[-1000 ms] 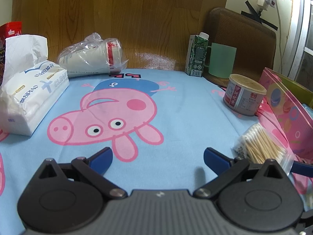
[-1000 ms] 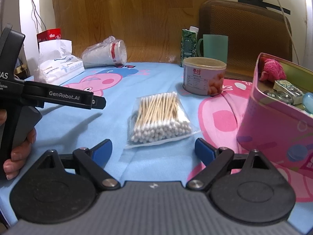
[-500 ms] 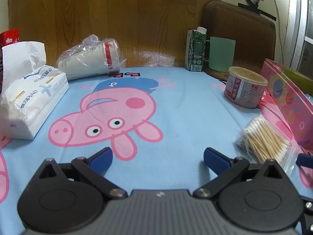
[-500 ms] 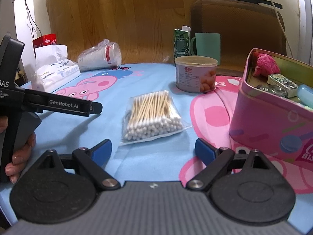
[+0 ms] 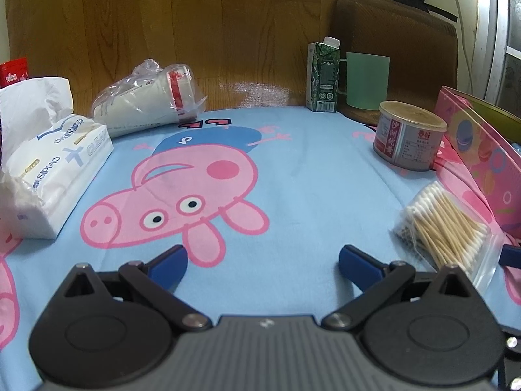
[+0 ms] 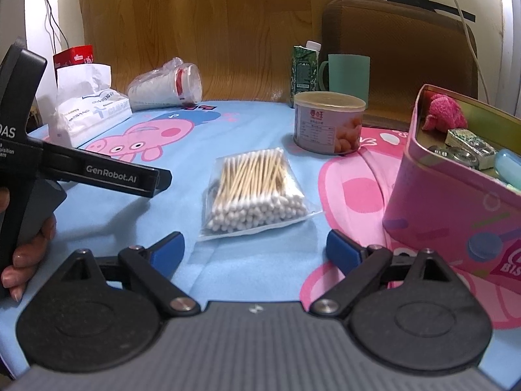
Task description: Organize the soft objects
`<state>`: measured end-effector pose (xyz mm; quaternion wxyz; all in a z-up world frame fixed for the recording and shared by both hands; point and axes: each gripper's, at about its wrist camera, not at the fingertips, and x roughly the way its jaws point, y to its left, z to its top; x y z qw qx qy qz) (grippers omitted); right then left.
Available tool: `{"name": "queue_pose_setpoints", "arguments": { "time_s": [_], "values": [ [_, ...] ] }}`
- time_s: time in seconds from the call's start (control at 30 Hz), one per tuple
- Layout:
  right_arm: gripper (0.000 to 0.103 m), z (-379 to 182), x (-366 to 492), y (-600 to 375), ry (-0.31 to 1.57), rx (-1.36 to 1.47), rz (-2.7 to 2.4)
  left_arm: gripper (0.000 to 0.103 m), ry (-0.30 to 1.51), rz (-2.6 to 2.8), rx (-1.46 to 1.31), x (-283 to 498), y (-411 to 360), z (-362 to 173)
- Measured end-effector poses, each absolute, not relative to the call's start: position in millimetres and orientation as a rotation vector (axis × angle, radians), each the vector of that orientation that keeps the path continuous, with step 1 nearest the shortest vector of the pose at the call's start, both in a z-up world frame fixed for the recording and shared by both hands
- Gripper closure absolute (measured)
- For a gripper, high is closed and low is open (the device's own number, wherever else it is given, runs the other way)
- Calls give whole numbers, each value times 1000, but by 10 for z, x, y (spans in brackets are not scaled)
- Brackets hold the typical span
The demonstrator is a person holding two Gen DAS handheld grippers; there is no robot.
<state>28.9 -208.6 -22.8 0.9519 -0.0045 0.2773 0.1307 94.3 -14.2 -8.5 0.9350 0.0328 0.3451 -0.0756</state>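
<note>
A clear bag of cotton swabs (image 6: 254, 192) lies on the blue cartoon-pig cloth just ahead of my right gripper (image 6: 255, 247), which is open and empty. The bag also shows at the right in the left wrist view (image 5: 446, 228). A pink tin box (image 6: 456, 208) at the right holds a pink fluffy toy (image 6: 444, 114) and small items. My left gripper (image 5: 262, 260) is open and empty over the pig print. A white tissue pack (image 5: 52, 163) lies at the left.
A sleeve of paper cups in plastic (image 5: 146, 101) lies at the back. A round can (image 6: 329, 123), a green carton (image 6: 304, 71) and a teal mug (image 6: 348, 75) stand at the back right. A wooden wall bounds the far side.
Both grippers have shifted slightly, and the swab bag sits a bit nearer the centre of the right wrist view. Both stay open and nothing on the cloth has moved.
</note>
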Motion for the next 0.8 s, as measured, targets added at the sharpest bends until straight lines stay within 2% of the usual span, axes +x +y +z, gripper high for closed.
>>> {"name": "queue_pose_setpoints", "arguments": {
  "time_s": [0.8],
  "values": [
    [5, -222, 293, -2085, 564, 3, 276, 0, 705, -152, 67, 943, -153, -87]
  ]
}}
